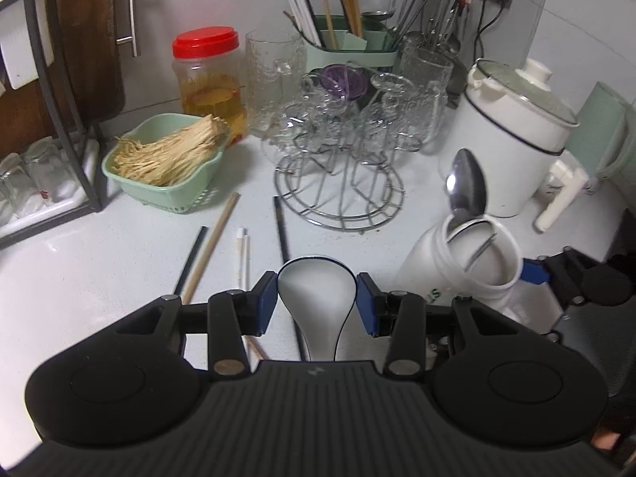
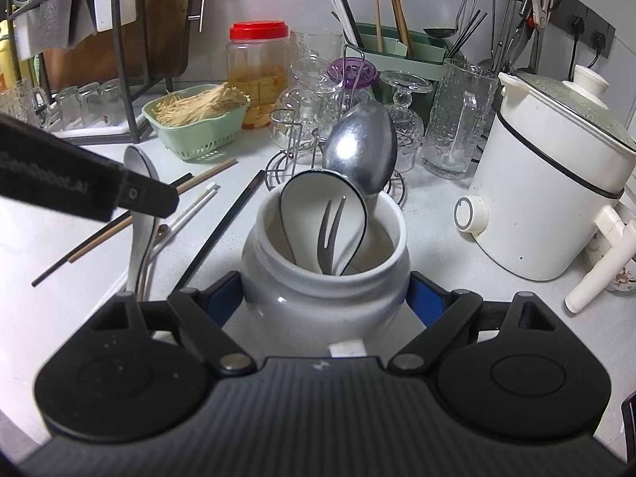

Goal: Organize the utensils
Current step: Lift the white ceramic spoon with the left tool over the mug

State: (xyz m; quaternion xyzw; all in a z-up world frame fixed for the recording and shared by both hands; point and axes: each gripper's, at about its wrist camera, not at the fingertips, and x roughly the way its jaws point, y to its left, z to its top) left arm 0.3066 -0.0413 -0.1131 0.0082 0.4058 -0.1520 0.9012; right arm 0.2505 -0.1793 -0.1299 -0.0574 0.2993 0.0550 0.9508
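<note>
My left gripper [image 1: 317,304] has its blue pads on both sides of a white ceramic spoon [image 1: 318,302] with a dark rim, which also shows in the right wrist view [image 2: 139,214] above loose chopsticks. My right gripper [image 2: 326,302] is shut on a white ceramic jar [image 2: 324,278], seen in the left wrist view [image 1: 465,266] to the right. The jar holds a metal spoon [image 2: 361,151], a white ceramic spoon [image 2: 322,218] and a small fork [image 2: 330,230]. Loose chopsticks [image 1: 210,246] lie on the white counter [image 1: 119,278].
A green basket of noodles [image 1: 167,163], a red-lidded jar [image 1: 208,79], a wire rack of glasses [image 1: 342,147], a green chopstick holder [image 1: 349,43] and a white electric pot [image 1: 512,131] stand behind. A dish rack [image 1: 51,119] is at left.
</note>
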